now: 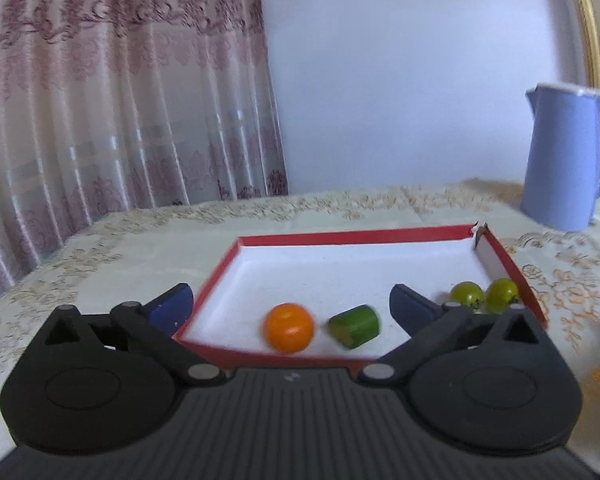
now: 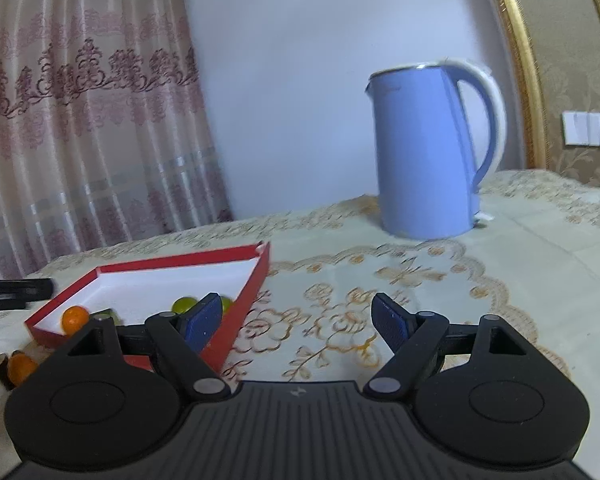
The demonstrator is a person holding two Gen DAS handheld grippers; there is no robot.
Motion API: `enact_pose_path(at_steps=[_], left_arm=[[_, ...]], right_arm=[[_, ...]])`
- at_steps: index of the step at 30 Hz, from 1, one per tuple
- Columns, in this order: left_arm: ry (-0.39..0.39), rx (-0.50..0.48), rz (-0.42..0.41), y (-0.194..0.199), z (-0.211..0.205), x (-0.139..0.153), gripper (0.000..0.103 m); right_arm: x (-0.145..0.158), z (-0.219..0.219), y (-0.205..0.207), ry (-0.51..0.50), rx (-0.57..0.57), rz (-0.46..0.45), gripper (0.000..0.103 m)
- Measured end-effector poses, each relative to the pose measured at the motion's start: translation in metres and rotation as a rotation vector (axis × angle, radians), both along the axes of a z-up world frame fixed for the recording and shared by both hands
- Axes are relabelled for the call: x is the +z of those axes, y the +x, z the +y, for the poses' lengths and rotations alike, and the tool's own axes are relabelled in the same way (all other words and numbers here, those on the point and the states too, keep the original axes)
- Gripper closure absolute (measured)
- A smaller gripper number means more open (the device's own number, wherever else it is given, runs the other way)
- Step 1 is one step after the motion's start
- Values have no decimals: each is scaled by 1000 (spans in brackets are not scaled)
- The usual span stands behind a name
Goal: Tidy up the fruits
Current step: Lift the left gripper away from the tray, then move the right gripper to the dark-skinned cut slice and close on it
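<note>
Right wrist view: both tools (image 2: 298, 316) (image 1: 292, 304) spread, empty; green fruit (image 2: 184, 305) half-hidden behind fingertip (image 2: 202, 320).

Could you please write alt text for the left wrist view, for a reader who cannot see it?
A shallow red cardboard tray with a white floor sits on an embroidered cream tablecloth, holding a round orange fruit, a short green cylindrical piece and two round green fruits. The open, empty left gripper points at it, and a tall light-blue kettle stands behind.

Home dining room, lace curtain (image 1: 120, 100), embroidered tablecloth (image 2: 400, 280), kettle (image 2: 428, 152)
</note>
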State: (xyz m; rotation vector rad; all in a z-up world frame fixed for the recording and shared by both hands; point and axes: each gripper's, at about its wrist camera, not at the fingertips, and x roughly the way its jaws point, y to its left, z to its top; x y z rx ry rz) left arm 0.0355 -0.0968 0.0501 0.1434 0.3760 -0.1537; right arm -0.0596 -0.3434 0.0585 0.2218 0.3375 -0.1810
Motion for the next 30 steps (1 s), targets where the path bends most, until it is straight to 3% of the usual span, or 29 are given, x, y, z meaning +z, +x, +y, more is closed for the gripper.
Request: enact_pose_path(at_steps=[5,11,18,19,21,30], left_arm=[[-68,27,-50,-49,60,-4,0],[-65,146,-103,-79,113,-29,0],[-103,187,-106,-78,131,-40,0],[-103,182,-111,-78,131,-40,0],[-100,176,-120,-78,131,-40,0],[-149,166,-90,-74,139,-41,0]], right_arm=[[-2,6,0,6,57,20,21],[-2,31,-2,-7,137,75,21],[-5,74,-5,-73,167,129,22],[-6,79,-4,-87,164,134,33],[-7,88,0,-118,158,162,47],[-9,105,7,-118,188,200,46]])
